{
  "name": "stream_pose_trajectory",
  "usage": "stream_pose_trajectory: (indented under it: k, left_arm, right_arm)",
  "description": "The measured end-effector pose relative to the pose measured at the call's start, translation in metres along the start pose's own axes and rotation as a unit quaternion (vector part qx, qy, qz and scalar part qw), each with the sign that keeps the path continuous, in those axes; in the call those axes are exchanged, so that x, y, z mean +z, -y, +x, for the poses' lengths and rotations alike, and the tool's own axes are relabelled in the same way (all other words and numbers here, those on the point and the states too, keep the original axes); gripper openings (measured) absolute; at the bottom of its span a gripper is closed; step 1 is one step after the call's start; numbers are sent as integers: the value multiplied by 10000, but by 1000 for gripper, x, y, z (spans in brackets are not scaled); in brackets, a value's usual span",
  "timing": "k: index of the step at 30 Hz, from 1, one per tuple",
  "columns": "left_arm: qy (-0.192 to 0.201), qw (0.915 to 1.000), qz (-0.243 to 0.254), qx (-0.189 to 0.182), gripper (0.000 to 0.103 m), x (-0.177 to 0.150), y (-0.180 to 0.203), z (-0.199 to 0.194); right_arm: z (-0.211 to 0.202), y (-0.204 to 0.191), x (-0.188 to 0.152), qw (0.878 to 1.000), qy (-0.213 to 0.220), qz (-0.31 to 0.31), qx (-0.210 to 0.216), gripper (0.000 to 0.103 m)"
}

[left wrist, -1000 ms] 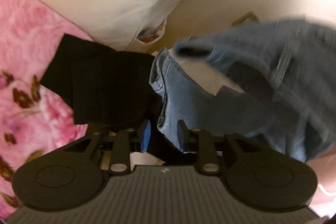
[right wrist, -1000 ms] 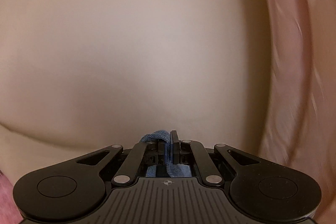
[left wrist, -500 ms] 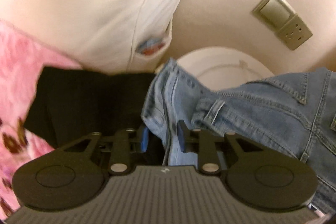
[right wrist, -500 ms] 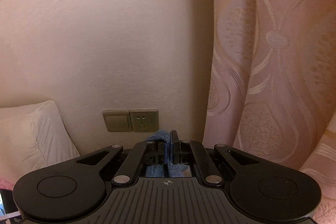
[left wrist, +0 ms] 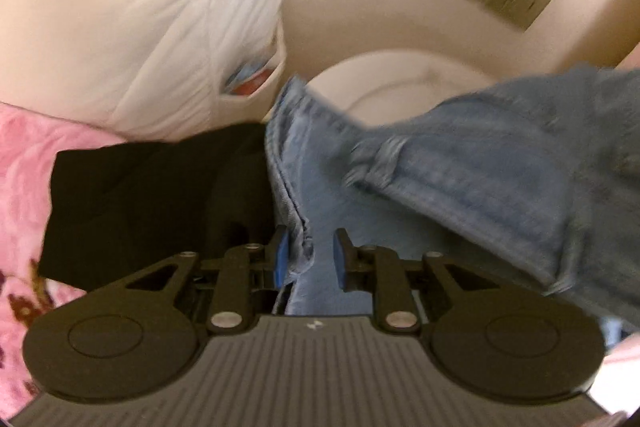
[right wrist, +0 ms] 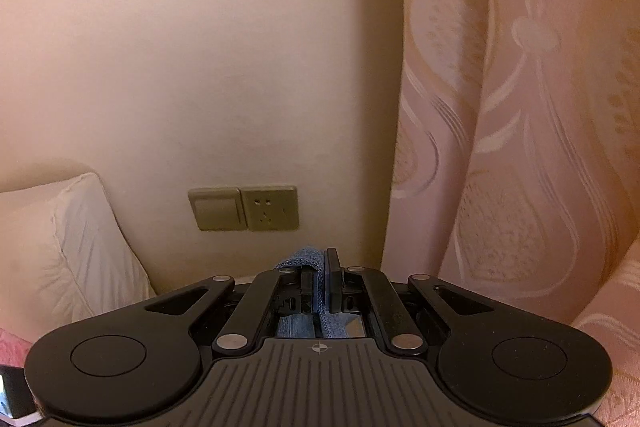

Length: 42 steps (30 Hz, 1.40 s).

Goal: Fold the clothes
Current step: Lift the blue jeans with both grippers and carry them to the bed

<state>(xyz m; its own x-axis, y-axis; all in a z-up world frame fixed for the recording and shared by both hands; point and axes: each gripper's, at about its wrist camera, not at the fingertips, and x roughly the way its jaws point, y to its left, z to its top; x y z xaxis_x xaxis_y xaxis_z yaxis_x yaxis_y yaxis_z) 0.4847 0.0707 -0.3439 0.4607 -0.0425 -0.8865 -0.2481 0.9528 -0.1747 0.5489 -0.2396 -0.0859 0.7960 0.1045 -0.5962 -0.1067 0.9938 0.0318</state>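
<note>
L gripper (left wrist: 308, 255): jaws apart, blue pads showing, w/ a seamed edge of the blue jeans (left wrist: 460, 187) hanging in the gap between them; pads not pressing the denim. Jeans are lifted, spread from the L gripper out to the right of the left wrist view, waistband and belt loop visible, motion-blurred. R gripper (right wrist: 320, 283): jaws together, clamped on a bunched bit of the jeans (right wrist: 304, 259), which pokes up above the fingertips and also shows below them, by the gripper body.

Under and left of the jeans, a black garment (left wrist: 152, 203) lies on the pink floral blanket (left wrist: 24, 211), near its far edge. White pillow (left wrist: 140, 27) sits at the head end, beyond the black garment. A round white thing (left wrist: 400, 79) shows behind the jeans; can't tell what it is. Wall switch + socket plate (right wrist: 244, 213) on the cream wall, w/ pink patterned curtain (right wrist: 520, 107) to its right.
</note>
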Motion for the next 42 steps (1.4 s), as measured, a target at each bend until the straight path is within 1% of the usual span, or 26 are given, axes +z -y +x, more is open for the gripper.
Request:
stream_pose_trajectory:
  k: [2, 5, 8, 10, 11, 13, 15, 19, 22, 25, 27, 31, 33, 35, 37, 39, 42]
  left_arm:
    - [-146, 9990, 264, 318, 17, -3, 1, 13]
    - [-231, 9992, 32, 318, 19, -1, -7, 16]
    - [-321, 9989, -281, 197, 19, -3, -13, 14]
    - [-362, 9989, 30, 288, 19, -5, -5, 15]
    - [-352, 9986, 159, 357, 16, -5, -2, 15]
    - [-369, 9987, 140, 326, 13, -2, -2, 12]
    - [-317, 9993, 4, 173, 9, 1, -5, 4]
    - [-9, 9998, -56, -210, 7, 9, -4, -32]
    - [301, 9986, -132, -419, 6, 14, -3, -65]
    - [680, 9955, -241, -609, 6, 16, -8, -103]
    - [1032, 9920, -429, -582, 6, 8, -25, -137]
    - [1729, 9803, -802, -524, 6, -9, -58, -204]
    - [2073, 9720, -994, -480, 6, -18, -75, -238]
    - [2413, 9616, -1279, -272, 6, -42, -101, -277]
    - [2727, 9486, -1604, -1, 6, -75, -129, -317]
    - [2997, 9341, -1908, 355, 6, -114, -154, -358]
    - [3380, 9071, -2347, 889, 6, -174, -191, -420]
  right_arm:
    - [2, 3, -2, 9999, -91, 36, -50, 2]
    - [5, 3, -3, 9999, -145, 43, -83, 2]
    - [6, 1, -4, 9998, -175, 32, -99, 2]
    - [5, -1, -4, 9998, -186, -12, -103, 2]
    - [6, -3, -4, 9998, -189, -38, -105, 2]
    - [8, -6, -5, 9997, -195, -90, -110, 2]
    - [6, -9, -3, 9998, -115, -135, -95, 2]
    - [-2, -17, 5, 9997, 128, -207, -33, 2]
    - [-10, -29, 18, 9990, 388, -179, 96, 2]
    - [-29, -47, 32, 9956, 835, -239, 344, 2]
    - [-45, -59, 42, 9912, 1132, -276, 634, 2]
    - [-83, -94, 59, 9779, 1583, -428, 1296, 2]
    - [-103, -115, 62, 9693, 1763, -549, 1623, 2]
    - [-123, -140, 62, 9601, 1889, -714, 1936, 2]
    - [-142, -170, 58, 9514, 1925, -868, 2244, 2]
    - [-161, -202, 51, 9422, 1879, -987, 2591, 2]
    - [-197, -256, 34, 9229, 1760, -1241, 3192, 2]
